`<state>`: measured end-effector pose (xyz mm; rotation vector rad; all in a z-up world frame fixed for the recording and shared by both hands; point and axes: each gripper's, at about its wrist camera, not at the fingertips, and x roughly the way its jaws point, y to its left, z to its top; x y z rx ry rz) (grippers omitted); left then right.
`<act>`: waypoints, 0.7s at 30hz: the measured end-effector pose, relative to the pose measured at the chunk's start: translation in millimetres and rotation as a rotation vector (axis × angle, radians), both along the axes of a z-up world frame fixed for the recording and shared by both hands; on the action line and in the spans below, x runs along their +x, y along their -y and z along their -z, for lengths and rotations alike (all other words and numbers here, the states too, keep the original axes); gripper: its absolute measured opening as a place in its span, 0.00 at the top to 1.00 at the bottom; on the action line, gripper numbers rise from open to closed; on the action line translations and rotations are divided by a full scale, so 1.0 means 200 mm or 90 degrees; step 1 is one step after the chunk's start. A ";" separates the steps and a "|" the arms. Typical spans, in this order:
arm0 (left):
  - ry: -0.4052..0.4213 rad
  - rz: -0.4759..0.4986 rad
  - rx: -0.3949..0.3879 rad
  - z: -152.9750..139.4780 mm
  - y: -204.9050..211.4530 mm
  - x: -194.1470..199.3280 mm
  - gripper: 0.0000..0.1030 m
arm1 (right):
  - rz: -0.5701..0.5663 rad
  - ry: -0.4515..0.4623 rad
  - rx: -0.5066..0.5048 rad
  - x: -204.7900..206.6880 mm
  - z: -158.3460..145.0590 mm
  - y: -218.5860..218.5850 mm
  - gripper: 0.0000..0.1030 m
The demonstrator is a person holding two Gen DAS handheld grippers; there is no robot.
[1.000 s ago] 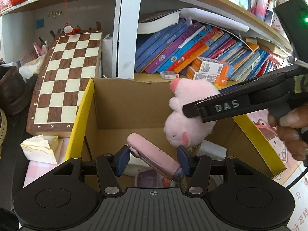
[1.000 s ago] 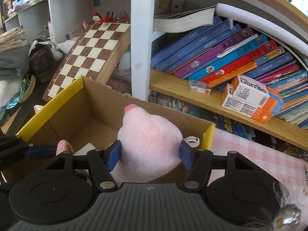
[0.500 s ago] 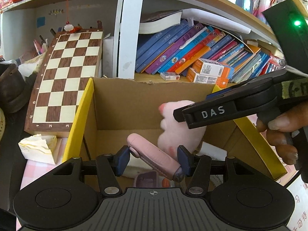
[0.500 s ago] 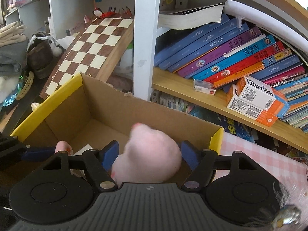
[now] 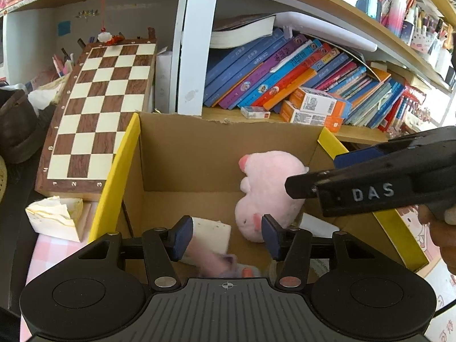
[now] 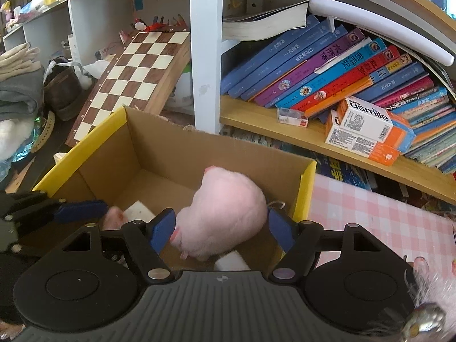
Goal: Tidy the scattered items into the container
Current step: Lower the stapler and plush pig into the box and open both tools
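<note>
The cardboard box with yellow flaps holds a pink plush toy at its right side, a white block near left, and a blurred pink item below the left gripper, whose jaws stand apart, gripping nothing. The right gripper hangs wide above the toy, not touching it.

Fluffy plush pig, matt cardboard box

Both cams ride right behind their tool, tilted down into the cardboard box from close up; left one looks from its near side, right one from its right corner, sharing box, bookshelf and chessboard
</note>
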<state>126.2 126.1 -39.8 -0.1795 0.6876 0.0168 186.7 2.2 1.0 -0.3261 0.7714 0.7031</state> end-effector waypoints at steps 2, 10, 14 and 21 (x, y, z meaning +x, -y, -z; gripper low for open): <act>-0.003 0.003 0.004 0.00 0.00 0.00 0.45 | 0.003 0.000 -0.001 -0.01 -0.01 0.01 0.31; 0.012 0.009 0.025 -0.06 0.02 -0.07 0.37 | 0.013 0.003 0.006 -0.07 -0.04 0.08 0.31; 0.028 0.012 0.047 -0.11 0.04 -0.12 0.35 | 0.020 0.012 0.014 -0.12 -0.07 0.12 0.30; 0.046 0.011 0.063 -0.19 0.09 -0.25 0.30 | 0.043 0.025 0.031 -0.23 -0.14 0.24 0.30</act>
